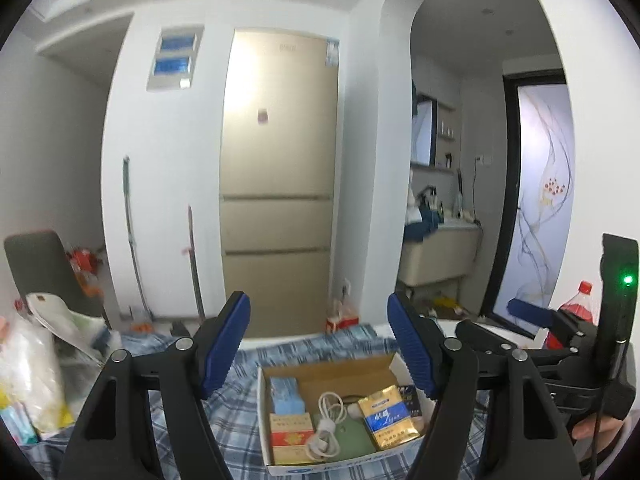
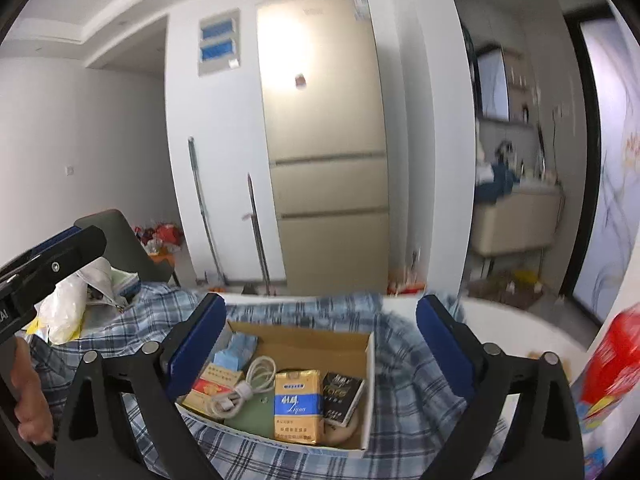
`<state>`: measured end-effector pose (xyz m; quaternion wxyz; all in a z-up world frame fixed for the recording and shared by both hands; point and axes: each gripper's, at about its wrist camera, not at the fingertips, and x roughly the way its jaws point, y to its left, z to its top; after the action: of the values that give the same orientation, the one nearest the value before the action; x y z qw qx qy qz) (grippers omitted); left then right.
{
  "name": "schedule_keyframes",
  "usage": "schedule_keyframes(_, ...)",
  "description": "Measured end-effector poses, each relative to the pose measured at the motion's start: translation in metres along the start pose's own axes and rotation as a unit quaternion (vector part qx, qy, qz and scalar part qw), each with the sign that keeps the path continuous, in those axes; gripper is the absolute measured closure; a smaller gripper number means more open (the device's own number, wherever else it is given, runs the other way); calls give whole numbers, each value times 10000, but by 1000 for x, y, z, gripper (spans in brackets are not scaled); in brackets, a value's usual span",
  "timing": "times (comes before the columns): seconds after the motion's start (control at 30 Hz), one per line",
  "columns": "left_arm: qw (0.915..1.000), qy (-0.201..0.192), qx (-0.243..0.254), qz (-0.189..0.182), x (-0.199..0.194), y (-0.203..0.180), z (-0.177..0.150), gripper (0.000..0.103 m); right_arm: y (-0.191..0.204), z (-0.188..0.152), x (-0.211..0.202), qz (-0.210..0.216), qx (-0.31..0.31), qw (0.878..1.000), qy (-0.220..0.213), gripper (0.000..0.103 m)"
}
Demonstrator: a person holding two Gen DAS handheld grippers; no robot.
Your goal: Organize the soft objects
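1. Cardboard box (image 2: 320,344) open on the blue plaid cloth (image 2: 404,384), near the middle of the covered table, flaps up at the back.
2. Inside, packed side by side: blue tissue pack (image 2: 234,350) at the back left, red-and-gold carton (image 2: 212,388) in front of it, coiled white cable (image 2: 250,384) across the middle, gold Liqun cigarette pack (image 2: 299,406) upright-ish toward the front, black pack (image 2: 342,398) just right of it, green flat item (image 2: 252,416) underneath.
3. Left gripper (image 1: 318,346) released, blue pads wide apart, hovering above and behind the box with nothing between them.
4. Right gripper (image 2: 320,344) likewise spread open and empty, framing the box from the near side.
5. Off the left edge of the table: heap of plastic bags (image 2: 76,304) on the cloth, contents unclear.
6. At the right edge: red-capped drink bottle (image 1: 576,308), plus a blurred red package (image 2: 612,364) close to the right camera.
7. Progress, as a judgement: box already well filled, so most sorting seems done; no loose soft item visible on the cloth near the grippers.
8. Possibly left: anything soft in the bag heap, or tidying the cable and closing the flaps; cannot tell which from these views.
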<state>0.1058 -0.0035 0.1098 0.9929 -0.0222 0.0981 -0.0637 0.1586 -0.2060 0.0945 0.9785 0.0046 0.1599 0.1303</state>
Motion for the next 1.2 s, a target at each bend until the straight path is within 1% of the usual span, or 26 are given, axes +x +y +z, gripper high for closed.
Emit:
schedule_keyframes(0.1, 9993, -319, -18, 199, -27, -3, 2, 26, 4, 7, -25, -43, -60, 9993, -378, 1)
schedule_keyframes(0.17, 9985, -503, -26, 193, -44, -5, 0, 16, 6, 10, -37, -113, -100, 9981, -597, 0)
schedule_keyframes(0.23, 9975, -673, 35, 230, -61, -6, -2, 15, 7, 12, -48, -90, -59, 9972, -740, 0)
schedule_keyframes(0.3, 9970, -728, 130, 210, -73, -8, -4, 12, 5, 11, -56, -31, 5, 9966, -822, 0)
schedule_keyframes(0.33, 9969, -749, 147, 188, -78, -9, -4, 8, 5, 10, -62, -19, 27, 9960, -894, 0)
schedule_keyframes(0.37, 9967, -778, 173, 163, -82, -10, -5, 0, 5, 9, -66, -11, 30, 9954, -955, 0)
schedule_keyframes(0.43, 9957, -875, 259, 156, -92, -14, -9, 0, 6, 6, -74, 22, -12, 9946, -1039, 0)
schedule_keyframes(0.53, 9951, -914, 337, 160, -100, -19, -12, 0, 6, 4, -84, 67, -32, 9932, -1161, 0)
schedule_keyframes(0.63, 9945, -975, 341, 171, -104, -22, -16, 0, 7, 1, -93, 112, -57, 9920, -1258, 0)
schedule_keyframes(0.87, 9950, -958, 213, 173, -104, -20, -29, 0, 10, -11, -102, 74, -171, 9899, -1403, 0)
schedule_keyframes(0.93, 9947, -963, 249, 243, -104, -20, -37, 0, 10, -20, -101, 51, -196, 9898, -1411, 0)
schedule_keyframes(1.03, 9943, -935, 233, 452, -104, -19, -55, 0, 12, -38, -96, 48, -280, 9899, -1387, 0)
schedule_keyframes(1.1, 9950, -852, 251, 466, -100, -19, -65, 0, 13, -50, -92, 55, -348, 9902, -1353, 0)
schedule_keyframes(1.2, 9956, -747, 303, 483, -94, -17, -82, 0, 10, -66, -81, 80, -311, 9923, -1193, 0)
